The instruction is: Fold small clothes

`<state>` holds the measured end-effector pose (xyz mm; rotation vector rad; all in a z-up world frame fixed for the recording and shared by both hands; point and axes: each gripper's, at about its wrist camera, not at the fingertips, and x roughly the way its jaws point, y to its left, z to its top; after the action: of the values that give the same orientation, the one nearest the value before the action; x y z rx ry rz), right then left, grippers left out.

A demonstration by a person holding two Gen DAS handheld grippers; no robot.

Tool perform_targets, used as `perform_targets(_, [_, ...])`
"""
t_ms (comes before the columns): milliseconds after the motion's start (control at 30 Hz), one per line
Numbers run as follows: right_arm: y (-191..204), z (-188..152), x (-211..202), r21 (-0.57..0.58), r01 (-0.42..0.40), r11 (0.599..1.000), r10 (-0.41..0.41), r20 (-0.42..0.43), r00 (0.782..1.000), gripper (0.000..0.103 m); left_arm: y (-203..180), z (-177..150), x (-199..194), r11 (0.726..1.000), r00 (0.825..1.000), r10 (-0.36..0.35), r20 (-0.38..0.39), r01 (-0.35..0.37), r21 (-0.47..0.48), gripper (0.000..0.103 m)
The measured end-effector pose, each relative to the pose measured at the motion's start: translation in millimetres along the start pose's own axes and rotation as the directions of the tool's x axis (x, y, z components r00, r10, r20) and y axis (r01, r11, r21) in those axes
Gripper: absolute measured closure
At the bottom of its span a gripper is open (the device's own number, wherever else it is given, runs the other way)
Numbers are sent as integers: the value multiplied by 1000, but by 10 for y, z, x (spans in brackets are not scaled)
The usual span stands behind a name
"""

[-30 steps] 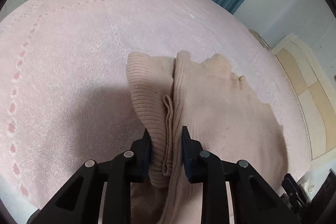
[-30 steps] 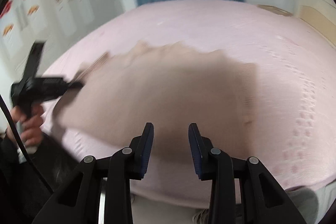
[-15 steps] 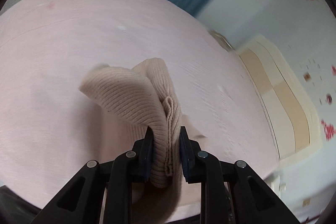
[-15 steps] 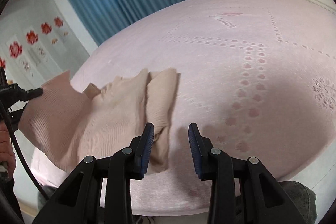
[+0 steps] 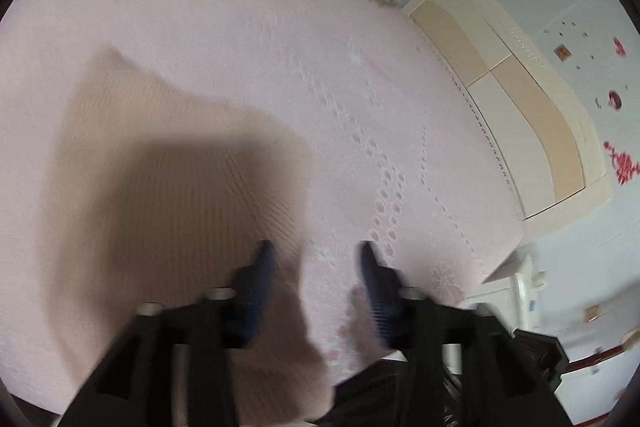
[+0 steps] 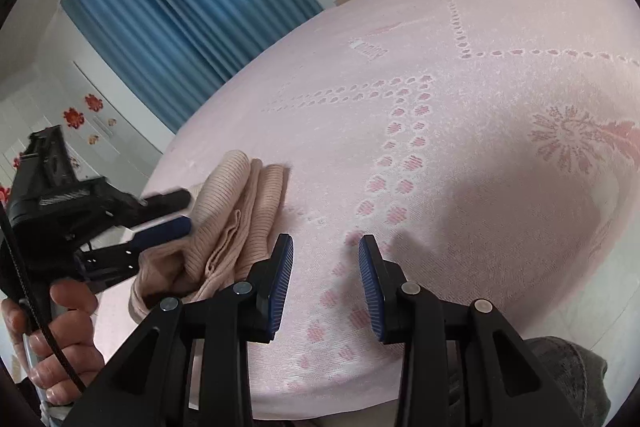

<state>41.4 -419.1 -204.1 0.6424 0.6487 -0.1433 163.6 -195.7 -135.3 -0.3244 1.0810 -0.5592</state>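
Observation:
A beige ribbed knit garment (image 5: 172,171) lies on the pink bedspread (image 5: 280,27). The left wrist view is blurred. My left gripper (image 5: 316,263) is open and empty above the garment's right edge. In the right wrist view the garment (image 6: 240,219) lies bunched in folds at the left, and the left gripper (image 6: 176,213) hovers at its left side with jaws apart. My right gripper (image 6: 325,267) is open and empty over bare bedspread (image 6: 460,131), just right of the garment.
A beige and cream headboard (image 5: 516,99) borders the bed. Blue curtains (image 6: 192,7) hang behind it. The bed's near edge (image 6: 360,399) runs under my right gripper. A hand (image 6: 60,335) holds the left gripper's handle.
My left gripper has opened and let go of the garment, which now lies on the bed. The left camera has swung right. My right gripper stays open and has moved slightly right.

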Motion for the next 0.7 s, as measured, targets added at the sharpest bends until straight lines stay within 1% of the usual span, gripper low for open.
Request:
perform_targets(33, [57,-8,10,-15,-18,1000,18,-2,1000,68,23,-3,-123,1000,999,16,35,-17,18,40])
perform_targets(67, [100,-35,-12,-27,-28,999,28,-3,1000,68,86,-3,-263,999,996,37,76,-40,34,37])
perform_targets(133, [227,-57,-38,-54,-74,996,74,2,997,68,219,-15,-495,992,986,102,129,-109,55,37])
perform_targets(167, [253,-52,-46,-57,-100,993,100,5,995,68,336,-66,-621,985,977,151,150,-162,62,37])
perform_targets(200, [308,-53,-75,-56,-141,988,141,8,990,68,421,-32,-642,980,972,176,158,-188,64,37])
perform_targets(233, [380,-48,-98,-54,-187,981,188,9,982,67,557,-112,-716,970,962,221,161,-234,68,36])
perform_targets(300, [520,-41,-110,-56,-255,965,256,4,967,66,755,-247,-791,958,953,265,146,-277,74,36])
perform_targets(333, [633,-43,-84,-65,-289,955,289,-16,957,64,848,-325,-805,955,952,275,133,-286,76,36])
perform_targets(367, [711,-41,-47,-72,-300,951,298,-35,954,59,936,-412,-815,955,953,278,118,-288,76,36])
perform_targets(433, [882,-69,61,-92,-304,948,297,-86,951,59,1102,-608,-826,964,965,252,78,-257,73,36])
perform_targets(467, [945,-84,116,-106,-286,952,276,-100,956,59,1149,-673,-819,968,970,235,65,-240,76,36])
perform_targets(500, [1016,-105,197,-129,-248,960,234,-114,965,59,1191,-758,-801,971,974,219,50,-223,88,36])
perform_targets(533, [1051,-116,252,-144,-221,965,204,-123,971,59,1205,-812,-782,970,975,217,43,-221,103,36])
perform_targets(600, [1116,-146,363,-168,-179,969,154,-153,976,61,1180,-928,-715,964,976,213,34,-216,158,36])
perform_targets(633, [1155,-161,421,-177,-173,969,143,-170,975,68,1140,-959,-662,959,976,216,28,-217,182,36])
perform_targets(700, [1177,-164,456,-174,-158,972,128,-172,977,80,1092,-966,-597,950,972,229,44,-233,207,39])
